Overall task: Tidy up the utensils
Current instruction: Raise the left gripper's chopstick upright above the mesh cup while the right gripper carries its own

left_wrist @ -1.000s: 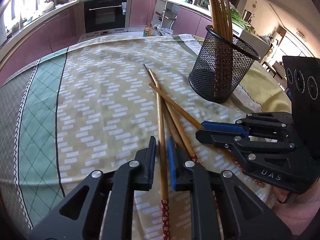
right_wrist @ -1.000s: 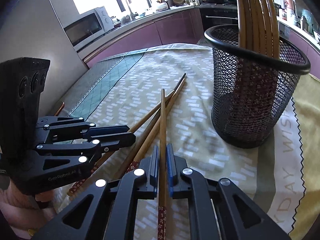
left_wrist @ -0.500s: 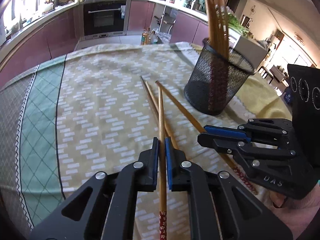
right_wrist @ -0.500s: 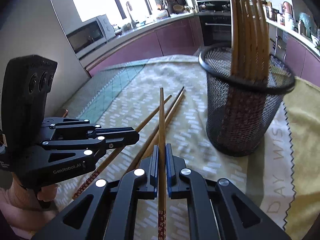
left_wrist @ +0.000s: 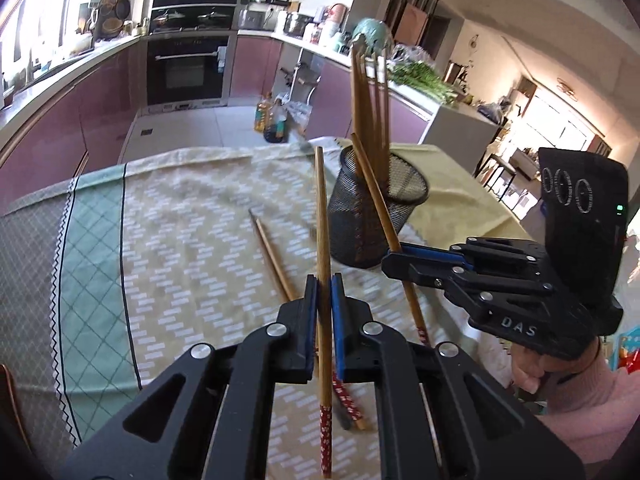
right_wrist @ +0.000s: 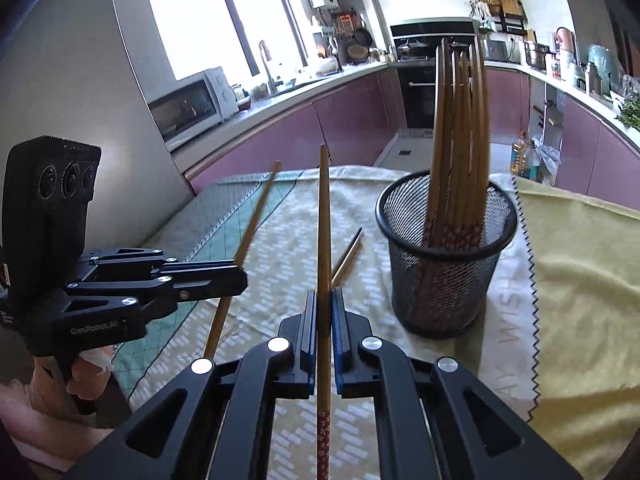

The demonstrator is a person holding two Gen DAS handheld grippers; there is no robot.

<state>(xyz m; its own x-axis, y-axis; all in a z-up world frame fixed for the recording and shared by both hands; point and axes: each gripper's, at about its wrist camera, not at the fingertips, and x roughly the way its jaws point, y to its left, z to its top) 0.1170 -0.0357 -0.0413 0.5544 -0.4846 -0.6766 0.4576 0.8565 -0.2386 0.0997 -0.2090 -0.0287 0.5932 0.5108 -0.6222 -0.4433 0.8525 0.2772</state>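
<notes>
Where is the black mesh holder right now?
The black mesh holder stands upright on the tablecloth, right of centre in both wrist views, just beyond the right gripper and the chopstick it holds.

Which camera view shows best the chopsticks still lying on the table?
The left wrist view: two loose chopsticks lie crossed on the cloth behind the left gripper. The right wrist view shows only one short piece beyond the right gripper.
</notes>
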